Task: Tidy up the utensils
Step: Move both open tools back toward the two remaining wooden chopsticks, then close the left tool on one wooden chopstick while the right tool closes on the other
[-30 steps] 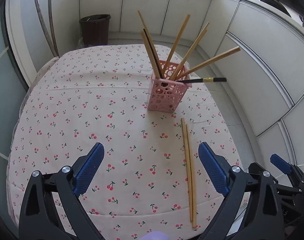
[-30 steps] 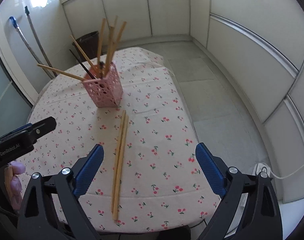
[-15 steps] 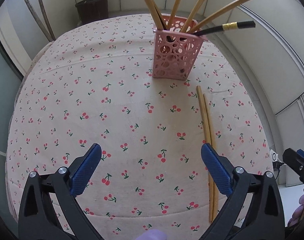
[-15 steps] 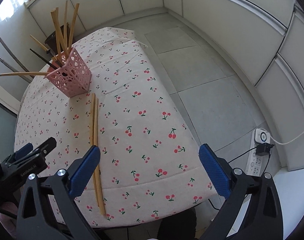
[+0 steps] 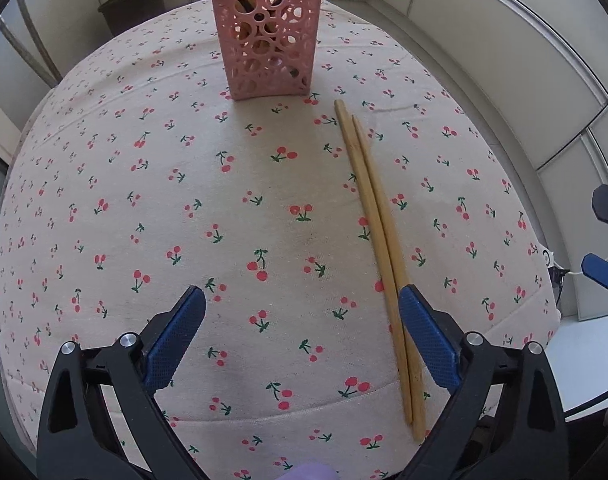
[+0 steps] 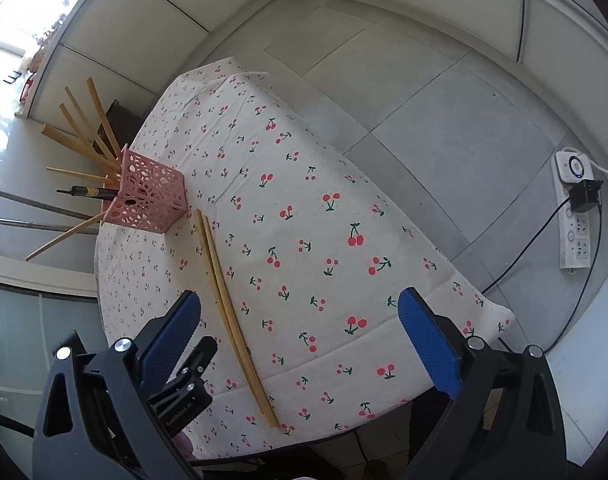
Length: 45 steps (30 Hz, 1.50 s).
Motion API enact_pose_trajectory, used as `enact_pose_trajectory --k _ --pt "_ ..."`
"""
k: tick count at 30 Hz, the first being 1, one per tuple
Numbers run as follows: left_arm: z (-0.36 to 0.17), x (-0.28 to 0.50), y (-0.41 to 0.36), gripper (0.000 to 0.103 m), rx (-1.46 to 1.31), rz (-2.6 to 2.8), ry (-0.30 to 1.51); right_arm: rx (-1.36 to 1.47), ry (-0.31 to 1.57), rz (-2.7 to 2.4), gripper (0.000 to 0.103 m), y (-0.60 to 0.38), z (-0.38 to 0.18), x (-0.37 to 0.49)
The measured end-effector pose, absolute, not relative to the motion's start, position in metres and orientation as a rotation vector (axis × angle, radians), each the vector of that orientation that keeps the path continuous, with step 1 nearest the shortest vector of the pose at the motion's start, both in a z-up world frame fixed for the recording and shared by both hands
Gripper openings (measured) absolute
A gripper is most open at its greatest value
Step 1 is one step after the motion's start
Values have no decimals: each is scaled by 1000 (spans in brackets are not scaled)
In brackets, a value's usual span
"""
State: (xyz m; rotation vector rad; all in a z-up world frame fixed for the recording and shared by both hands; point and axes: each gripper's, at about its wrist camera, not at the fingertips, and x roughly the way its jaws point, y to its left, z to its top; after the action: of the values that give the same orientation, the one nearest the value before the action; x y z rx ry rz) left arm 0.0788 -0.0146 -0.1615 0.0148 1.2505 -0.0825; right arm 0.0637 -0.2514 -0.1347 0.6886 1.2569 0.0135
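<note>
Cherry-print cloth (image 5: 144, 208) covers bench; chopsticks (image 5: 378, 240) loose beside pink holder (image 5: 270, 40); grey tiled floor (image 6: 444, 120); left tongs (image 5: 302, 332) and right tongs (image 6: 300, 332) wide, empty.

Cream tablecloth (image 5: 152, 208) printed with red cherries on green stems; pink perforated holder (image 5: 269, 42); pale tan wooden chopsticks (image 5: 378, 240); blue pads on black grippers; grey floor tiles (image 6: 444, 120).

Two long chopsticks (image 5: 378, 240) of pale wood lie flat on the cherry-print cloth, side by side and touching, their thin ends near the pink holder (image 5: 268, 40). This holder is a square basket with round holes; it stands upright. Several wooden chopsticks and one black stick lean out of it in different directions.
</note>
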Motion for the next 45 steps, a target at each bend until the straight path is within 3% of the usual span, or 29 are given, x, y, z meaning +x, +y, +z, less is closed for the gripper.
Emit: enact_pose_trajectory --k 3,13,16,26,30,37,39,41,45 --pt "-166 80 -15 84 11 -75 1260 708 1253 23 96 -253 -135 64" --pt "-170 104 -18 83 -68 -52 1222 733 1261 52 96 -252 -136 64" --pt "-173 107 -25 69 -51 -35 1241 737 1264 53 96 -254 -136 64" --pt "-180 121 -34 67 -40 -35 1229 732 1266 90 96 -245 -134 65" --pt "-182 146 -37 53 -33 1 1209 773 1269 71 96 -253 -138 65" --pt "-188 174 -50 44 27 23 1130 735 1279 84 96 -248 -139 66" --pt "-190 173 -56 23 66 -10 1099 704 1285 82 96 -245 -140 68" --pt "-190 169 -56 10 79 -23 1103 688 1292 82 96 -242 -141 71" --pt "-188 149 -24 7 -29 -88 1142 592 1300 77 96 -227 -143 82"
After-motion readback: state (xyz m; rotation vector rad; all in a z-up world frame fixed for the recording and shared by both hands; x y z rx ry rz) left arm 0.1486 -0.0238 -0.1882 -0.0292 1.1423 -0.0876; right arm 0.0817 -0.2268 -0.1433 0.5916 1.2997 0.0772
